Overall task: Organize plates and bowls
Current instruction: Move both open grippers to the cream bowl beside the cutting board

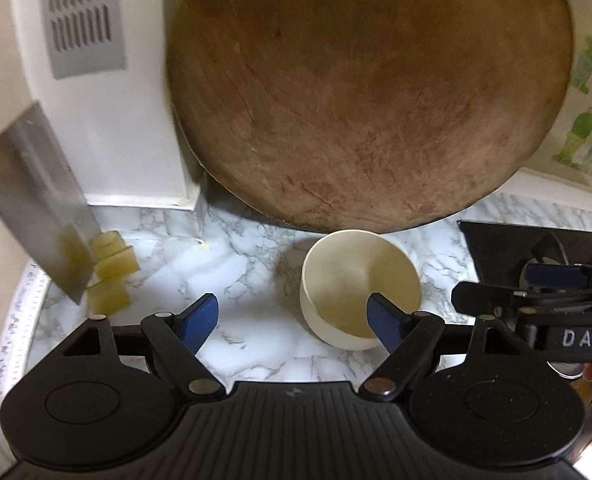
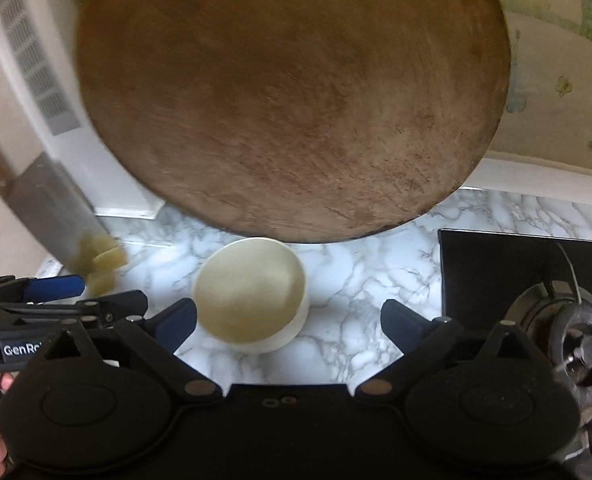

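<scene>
A cream bowl [image 1: 360,284] stands upright on the marble counter [image 1: 248,264], just in front of a big round wooden board. It also shows in the right wrist view [image 2: 252,294]. My left gripper [image 1: 294,320] is open, with its right blue pad over the bowl's near rim and its left pad over bare counter. My right gripper [image 2: 288,322] is open and empty, with the bowl between its pads, nearer the left one. Each gripper shows at the edge of the other's view.
The round wooden board [image 1: 368,92] leans against the wall behind the bowl. A cleaver [image 1: 36,200] and yellowish blocks [image 1: 110,272] are at the left. A black stove with a burner [image 2: 568,332] is at the right. A white box with a vent [image 1: 84,16] stands at back left.
</scene>
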Demonstrator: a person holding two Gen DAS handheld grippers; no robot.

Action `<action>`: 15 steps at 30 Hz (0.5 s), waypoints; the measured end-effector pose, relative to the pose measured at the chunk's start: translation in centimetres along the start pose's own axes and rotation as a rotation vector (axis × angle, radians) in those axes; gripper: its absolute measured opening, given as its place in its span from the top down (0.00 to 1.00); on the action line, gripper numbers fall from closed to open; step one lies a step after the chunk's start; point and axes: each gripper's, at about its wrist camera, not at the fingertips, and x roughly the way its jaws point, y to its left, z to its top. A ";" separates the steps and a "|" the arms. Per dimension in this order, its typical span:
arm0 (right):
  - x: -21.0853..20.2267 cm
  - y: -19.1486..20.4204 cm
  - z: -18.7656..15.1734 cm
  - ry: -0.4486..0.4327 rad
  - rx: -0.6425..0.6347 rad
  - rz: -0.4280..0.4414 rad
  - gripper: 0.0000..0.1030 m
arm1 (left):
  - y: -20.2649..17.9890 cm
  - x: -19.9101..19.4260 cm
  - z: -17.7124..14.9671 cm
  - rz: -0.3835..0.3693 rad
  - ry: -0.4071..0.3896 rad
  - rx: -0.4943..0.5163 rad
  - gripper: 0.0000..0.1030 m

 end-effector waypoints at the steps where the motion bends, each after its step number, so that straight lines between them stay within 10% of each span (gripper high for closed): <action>1: 0.5 -0.2 0.2 0.004 0.007 -0.013 0.04 | -0.1 0.7 0.1 0.008 0.007 0.001 0.21; 15: 8.0 -2.7 1.0 0.121 0.086 -0.034 0.29 | -1.3 8.1 1.0 0.055 0.105 -0.002 0.22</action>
